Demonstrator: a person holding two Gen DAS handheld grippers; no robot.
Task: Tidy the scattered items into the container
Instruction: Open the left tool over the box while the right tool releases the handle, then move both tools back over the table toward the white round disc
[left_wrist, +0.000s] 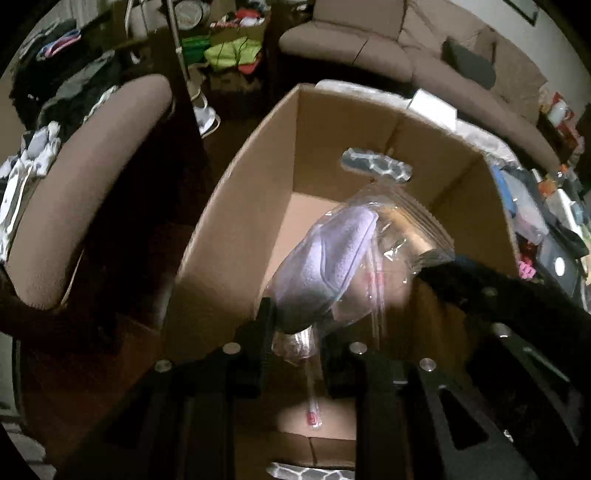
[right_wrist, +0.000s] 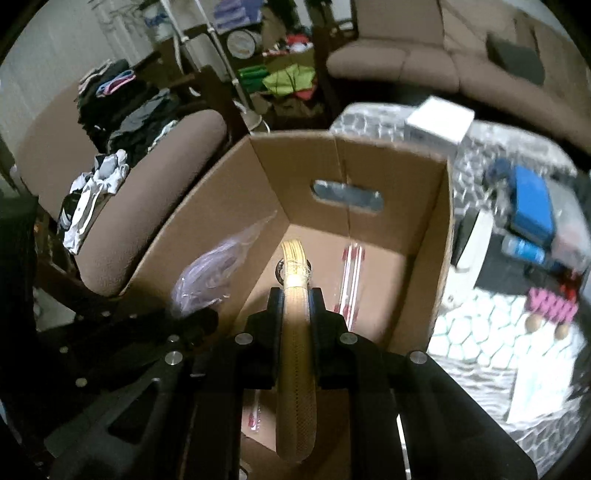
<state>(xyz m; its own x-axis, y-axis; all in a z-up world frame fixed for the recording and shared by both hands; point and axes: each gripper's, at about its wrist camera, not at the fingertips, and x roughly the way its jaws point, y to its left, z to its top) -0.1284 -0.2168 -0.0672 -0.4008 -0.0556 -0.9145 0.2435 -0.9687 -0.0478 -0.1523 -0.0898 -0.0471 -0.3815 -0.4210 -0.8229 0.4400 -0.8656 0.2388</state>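
Left tool (left_wrist: 295, 332) pinched on a clear plastic bag (left_wrist: 354, 258) with lilac cloth inside; bag hangs over the open cardboard box (left_wrist: 236, 206), above its floor, not resting on it. From the right wrist view the same bag (right_wrist: 207, 273) sits at the box's left wall (right_wrist: 207, 206), with the left tool's black frame just under it.

Right tool (right_wrist: 295, 299) clamped narrow on a tan ring-shaped item (right_wrist: 295, 369), edge-on between the fingers (right_wrist: 275, 306), also held inside the box opening. Can't tell what the ring is.

On the box floor: 2 clear packets with red marks, 1 near the far wall (right_wrist: 351, 273), 1 near the close edge (right_wrist: 253, 417). Handle slot (right_wrist: 347, 195) in the far wall.

Box stands on a patterned grey-white surface (right_wrist: 480, 332). To the right on it: blue case (right_wrist: 532, 206), white box (right_wrist: 439, 123), pink item (right_wrist: 552, 304). Brown armchair (right_wrist: 147, 206) with piled clothes just left of the box.
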